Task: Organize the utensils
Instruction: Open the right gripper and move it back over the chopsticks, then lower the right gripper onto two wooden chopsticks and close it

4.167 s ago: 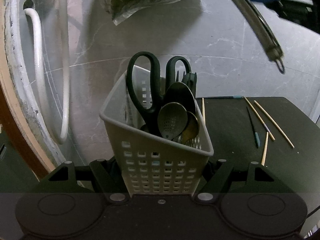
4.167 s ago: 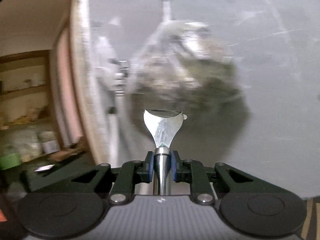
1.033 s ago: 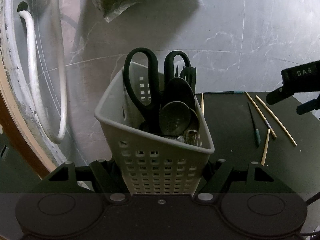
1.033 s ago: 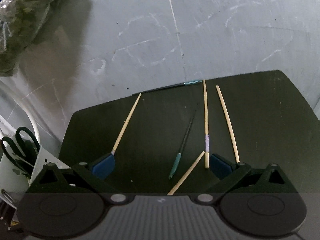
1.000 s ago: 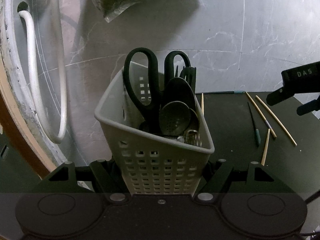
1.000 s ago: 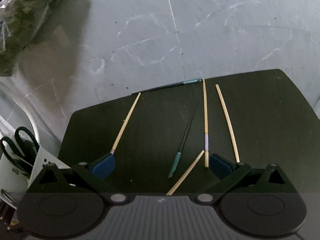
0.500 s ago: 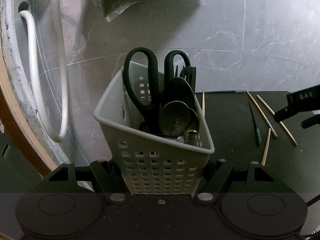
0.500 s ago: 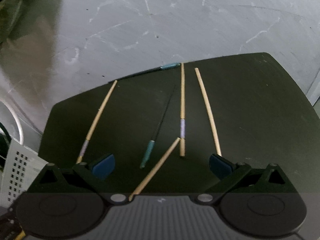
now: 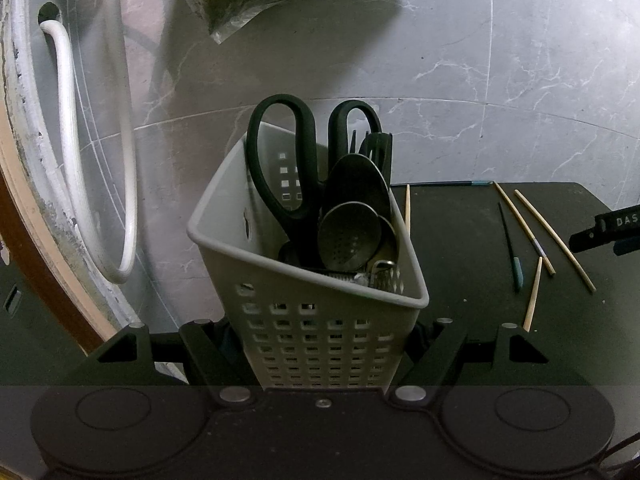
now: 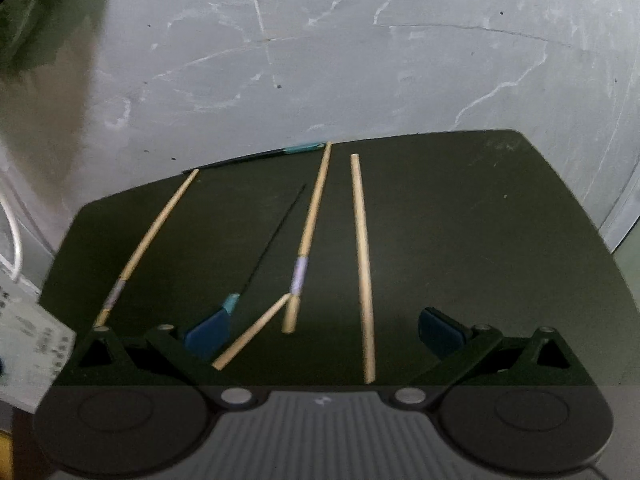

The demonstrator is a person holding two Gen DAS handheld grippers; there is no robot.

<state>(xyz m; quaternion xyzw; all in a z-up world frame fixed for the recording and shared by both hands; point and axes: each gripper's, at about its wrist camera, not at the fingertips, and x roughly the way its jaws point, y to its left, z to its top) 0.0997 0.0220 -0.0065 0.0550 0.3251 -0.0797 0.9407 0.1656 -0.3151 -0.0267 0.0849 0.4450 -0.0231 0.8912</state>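
The left gripper [image 9: 324,344] clamps the basket [image 9: 320,320], steadying it for loading. The right gripper [image 10: 320,332] hangs wide open over loose chopsticks [image 10: 362,264], likely to pick one.

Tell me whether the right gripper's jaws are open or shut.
Open. The right gripper has its blue pads far apart, with nothing held; loose chopsticks lie on the black mat between and beyond them.
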